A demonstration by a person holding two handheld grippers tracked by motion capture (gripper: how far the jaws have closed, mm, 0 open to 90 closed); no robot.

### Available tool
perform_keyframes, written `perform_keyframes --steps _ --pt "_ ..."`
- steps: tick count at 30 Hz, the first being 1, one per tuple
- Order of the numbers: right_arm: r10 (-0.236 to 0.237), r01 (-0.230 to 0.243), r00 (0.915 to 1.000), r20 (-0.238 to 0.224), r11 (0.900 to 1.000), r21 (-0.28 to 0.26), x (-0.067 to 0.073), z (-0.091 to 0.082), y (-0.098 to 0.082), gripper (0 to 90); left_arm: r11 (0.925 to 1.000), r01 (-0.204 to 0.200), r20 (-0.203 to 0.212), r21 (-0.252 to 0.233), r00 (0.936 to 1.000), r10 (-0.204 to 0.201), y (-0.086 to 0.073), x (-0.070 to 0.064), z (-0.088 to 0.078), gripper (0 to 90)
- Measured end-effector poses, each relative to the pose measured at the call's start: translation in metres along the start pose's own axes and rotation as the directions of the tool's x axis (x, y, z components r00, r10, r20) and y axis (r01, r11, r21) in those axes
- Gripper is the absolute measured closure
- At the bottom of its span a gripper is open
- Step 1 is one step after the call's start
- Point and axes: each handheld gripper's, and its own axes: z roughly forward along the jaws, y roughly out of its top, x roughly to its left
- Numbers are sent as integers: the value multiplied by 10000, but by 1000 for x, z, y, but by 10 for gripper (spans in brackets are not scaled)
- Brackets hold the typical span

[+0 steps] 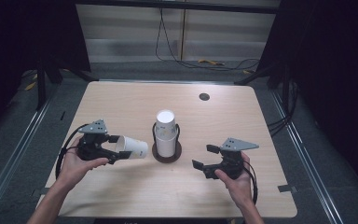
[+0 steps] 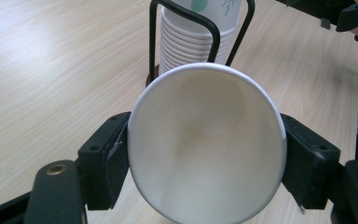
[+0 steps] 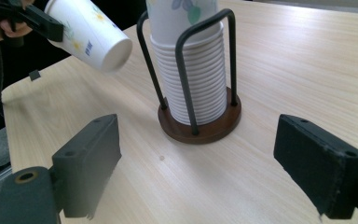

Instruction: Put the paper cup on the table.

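Cup (image 2: 207, 144) base toward stack (image 2: 200, 32), unseen

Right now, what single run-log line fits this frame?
left gripper: shut on paper cup, held sideways off table | right gripper: open, empty | cup stack: upside down in holder

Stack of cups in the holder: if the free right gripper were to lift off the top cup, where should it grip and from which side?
Probably the top cup, on the wall above the wire holder, where it stands clear of the loops. The right gripper, open, could come in level from its own side, jaws straddling the upright cup; lower down the wires block the stack.
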Motion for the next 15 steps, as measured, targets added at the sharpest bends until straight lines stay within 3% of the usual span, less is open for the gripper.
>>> perform_keyframes --steps 4,8,15 --pt "-72 72 10000 -3 10000 58 1 -1 -3 146 9997 -72 -232 249 9997 78 3 2 -3 260" --pt "-117 116 9999 53 9998 177 4 -2 -6 147 9996 149 -595 229 9981 -135 5 9 -3 259" --pt "16 -18 10000 86 9996 272 1 1 -9 152 9958 188 -918 891 9957 -106 18 23 2 255"
